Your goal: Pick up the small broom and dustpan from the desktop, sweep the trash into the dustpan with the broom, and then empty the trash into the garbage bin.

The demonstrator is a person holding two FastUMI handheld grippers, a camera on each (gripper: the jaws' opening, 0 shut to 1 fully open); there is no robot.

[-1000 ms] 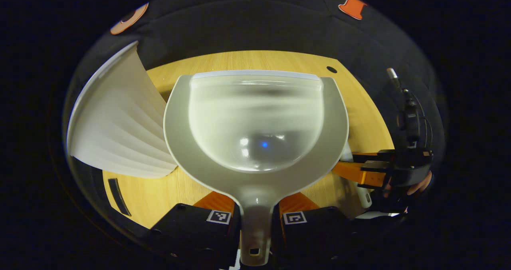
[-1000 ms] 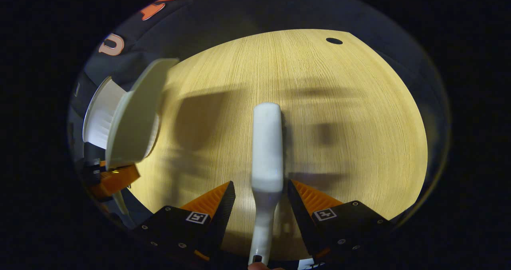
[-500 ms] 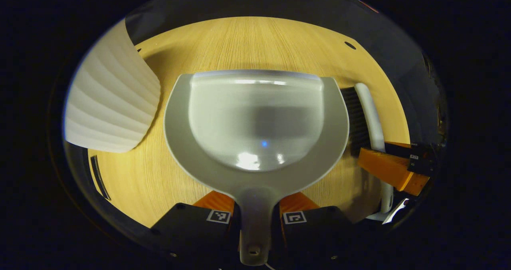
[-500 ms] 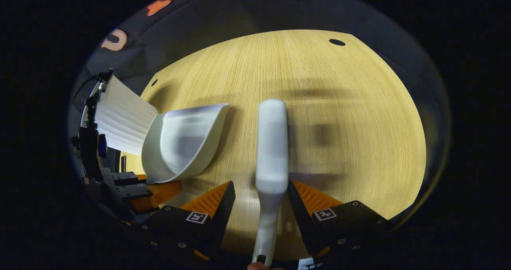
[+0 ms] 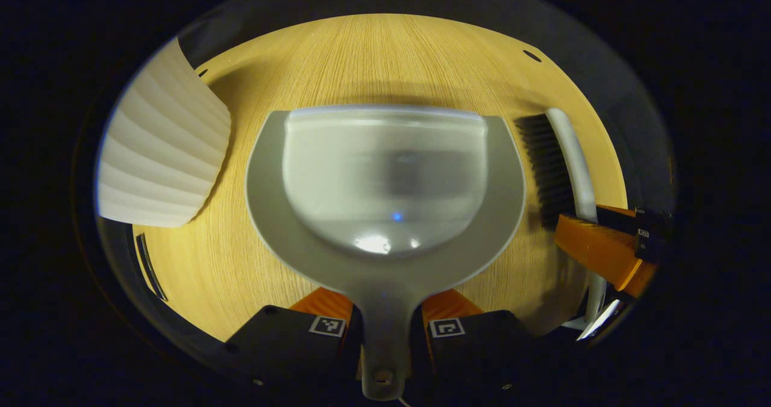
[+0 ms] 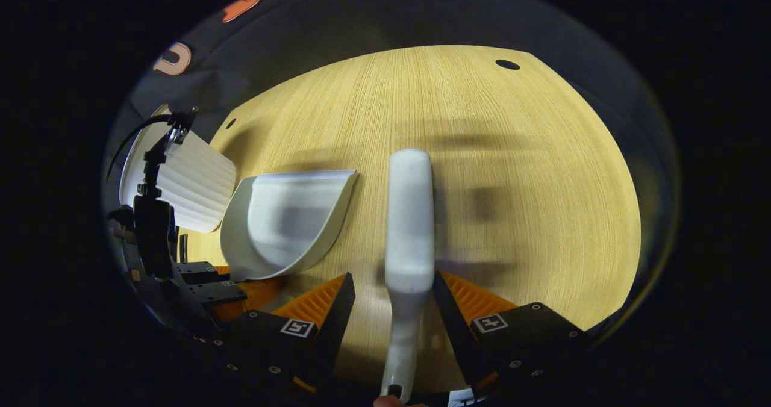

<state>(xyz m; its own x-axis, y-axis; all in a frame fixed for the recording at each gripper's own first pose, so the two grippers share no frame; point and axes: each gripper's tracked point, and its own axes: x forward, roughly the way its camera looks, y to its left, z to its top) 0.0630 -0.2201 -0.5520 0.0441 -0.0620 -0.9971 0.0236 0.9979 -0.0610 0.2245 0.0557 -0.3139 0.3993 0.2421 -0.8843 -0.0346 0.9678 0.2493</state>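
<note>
A pale grey dustpan (image 5: 385,172) hangs low over the wooden desktop (image 5: 373,52), and my left gripper (image 5: 385,310) is shut on its handle. I see nothing in its bowl. In the right gripper view the dustpan (image 6: 289,220) sits level at the left, with the left gripper (image 6: 235,289) behind it. My right gripper (image 6: 391,292) is shut on the handle of the small broom (image 6: 409,214), whose white back points forward over the desk. In the left gripper view the broom (image 5: 563,154) shows dark bristles to the right of the pan, held by the right gripper (image 5: 602,253).
A white ribbed garbage bin (image 5: 162,154) stands at the desk's left edge, close beside the dustpan; it is the bin (image 6: 193,184) behind the pan in the right gripper view. A small dark hole (image 6: 507,64) marks the far right of the desktop (image 6: 512,184).
The dustpan has swung from tipped on edge at the bin back to level over the desk, beside the broom. The bin has slid leftward in the left gripper view. The broom has barely moved.
</note>
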